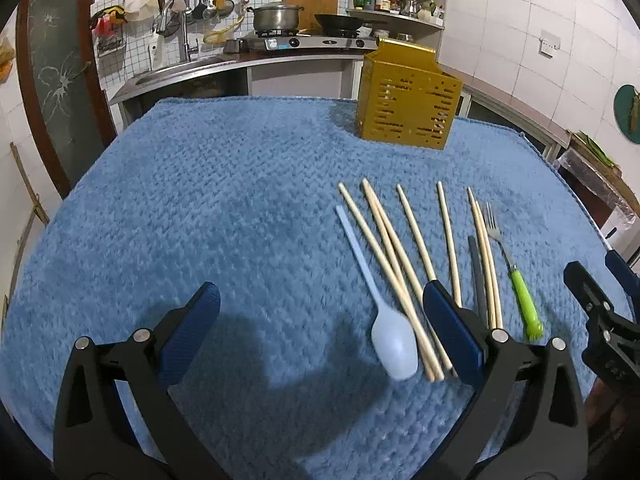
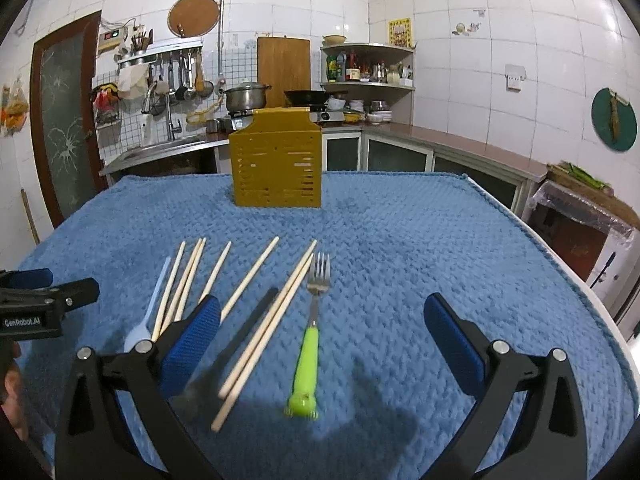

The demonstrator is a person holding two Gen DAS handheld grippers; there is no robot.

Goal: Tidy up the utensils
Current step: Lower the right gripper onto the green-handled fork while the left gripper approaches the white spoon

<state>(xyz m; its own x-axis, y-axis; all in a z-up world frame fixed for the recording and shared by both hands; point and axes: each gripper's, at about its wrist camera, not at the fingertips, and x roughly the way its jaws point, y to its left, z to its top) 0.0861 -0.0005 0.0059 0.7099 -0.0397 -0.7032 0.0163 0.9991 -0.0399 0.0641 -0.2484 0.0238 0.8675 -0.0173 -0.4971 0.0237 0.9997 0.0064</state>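
Observation:
On the blue towel (image 1: 200,200) lie several wooden chopsticks (image 1: 384,248), a pale blue plastic spoon (image 1: 394,342), a dark flat stick (image 1: 477,276) and a fork with a green handle (image 1: 526,300). A yellow slotted utensil holder (image 1: 408,100) stands upright at the far side. My left gripper (image 1: 320,296) hovers open over the towel, left of the spoon, holding nothing. My right gripper (image 2: 320,308) is open too, with the green-handled fork (image 2: 306,368) lying between its fingers' lines and the chopsticks (image 2: 272,320) and holder (image 2: 276,160) ahead.
The towel (image 2: 440,240) covers the whole table; its right edge drops off near a covered box (image 2: 580,208). Behind are a kitchen counter with a sink (image 1: 180,70), a stove with a pot (image 1: 276,16), shelves and a door (image 1: 60,80).

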